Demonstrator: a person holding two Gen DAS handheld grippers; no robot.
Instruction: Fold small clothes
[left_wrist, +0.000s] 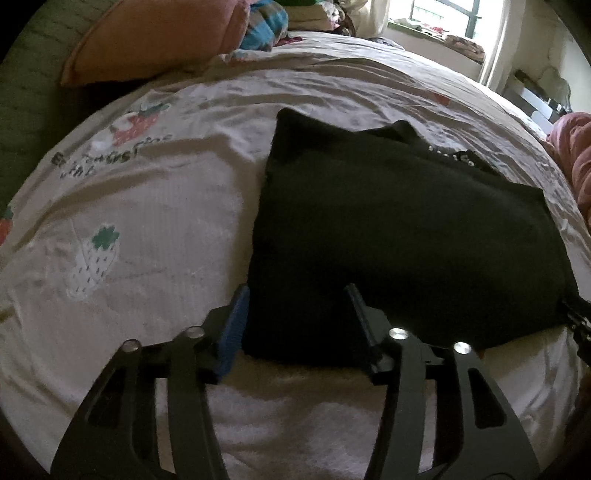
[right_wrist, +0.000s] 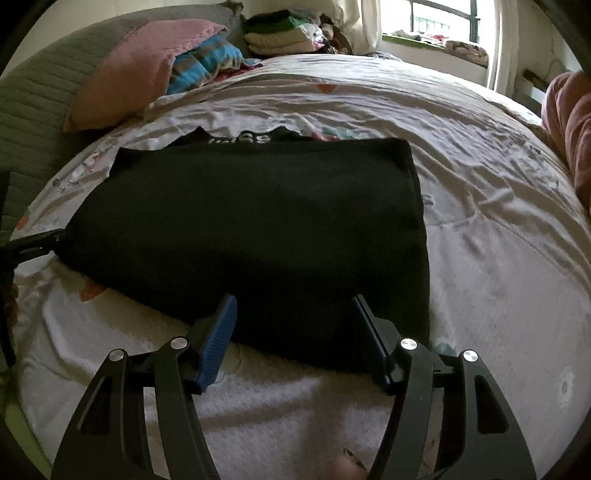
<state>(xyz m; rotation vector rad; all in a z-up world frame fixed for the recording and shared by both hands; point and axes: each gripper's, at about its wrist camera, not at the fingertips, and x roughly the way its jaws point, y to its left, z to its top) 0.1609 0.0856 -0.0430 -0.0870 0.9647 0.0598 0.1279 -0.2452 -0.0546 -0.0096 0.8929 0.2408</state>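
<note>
on bedsheet (right_wrist: 480, 221): folded black garment (right_wrist: 258, 221); both claws agape

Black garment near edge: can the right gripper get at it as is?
Probably yes. The right gripper is open, its fingers straddling the near edge of the black garment on the bedsheet, with nothing between them.

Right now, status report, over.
Left claw open, right claw open, both at near edge. Black garment folded flat on bedsheet. Nothing in the way.
</note>
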